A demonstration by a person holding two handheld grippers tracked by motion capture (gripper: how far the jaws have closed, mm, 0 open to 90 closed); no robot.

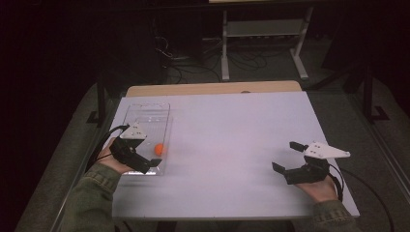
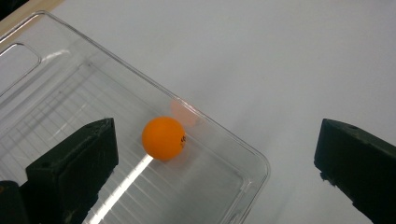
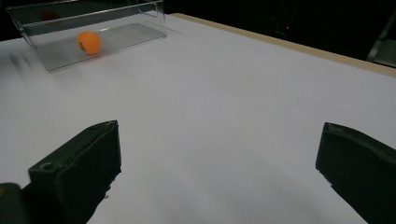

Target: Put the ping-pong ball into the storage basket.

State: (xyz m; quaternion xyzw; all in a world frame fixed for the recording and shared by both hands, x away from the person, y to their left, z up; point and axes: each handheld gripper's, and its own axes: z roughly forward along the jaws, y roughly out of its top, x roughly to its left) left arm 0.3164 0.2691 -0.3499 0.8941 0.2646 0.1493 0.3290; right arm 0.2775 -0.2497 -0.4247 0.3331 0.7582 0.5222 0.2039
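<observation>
An orange ball (image 1: 159, 149) (image 2: 163, 138) (image 3: 89, 42) lies inside a clear plastic tray (image 1: 145, 108) (image 2: 56, 88) (image 3: 116, 32) at the table's left side, close to the tray's right wall. My left gripper (image 1: 143, 152) (image 2: 215, 163) hovers over the tray's near end, open, with the ball between and beyond its jaws and nothing gripped. My right gripper (image 1: 286, 156) (image 3: 219, 172) is open over the bare white table (image 1: 232, 135) at the right, pointing left toward the tray.
The white tabletop has a wooden strip (image 1: 212, 89) along its far edge. Beyond it, on the dark floor, stand a white metal frame (image 1: 263, 34) and cables (image 1: 193, 63).
</observation>
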